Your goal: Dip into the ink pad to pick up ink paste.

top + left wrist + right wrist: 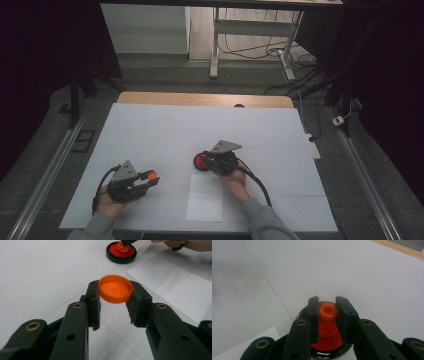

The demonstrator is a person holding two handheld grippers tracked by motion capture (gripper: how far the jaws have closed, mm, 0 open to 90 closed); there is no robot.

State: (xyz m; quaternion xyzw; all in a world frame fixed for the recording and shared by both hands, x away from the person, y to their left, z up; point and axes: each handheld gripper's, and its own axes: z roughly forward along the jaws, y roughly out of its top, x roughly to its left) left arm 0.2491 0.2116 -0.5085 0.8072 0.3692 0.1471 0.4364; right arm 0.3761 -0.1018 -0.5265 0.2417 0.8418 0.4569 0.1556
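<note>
**Cap held apart, stamp pressed on ink pad**

Low in the left gripper view, the left gripper clamps a round orange plastic cap at frame centre. At the centre of the right gripper view, the right gripper squeezes an orange plastic stamp handle standing on a round black-rimmed red ink pad. A white paper sheet lies at lower centre of the high view.

1. The left gripper sits at about 7 o'clock on the table, its jaws pointing toward 3 o'clock and clamped on an orange cap.
2. The left hand cups it from beneath.
3. The right gripper, near centre, points toward 9 o'clock, jaws closed on an orange stamp handle.
4. The right hand grips its rear, forearm entering from 5 o'clock.
</note>
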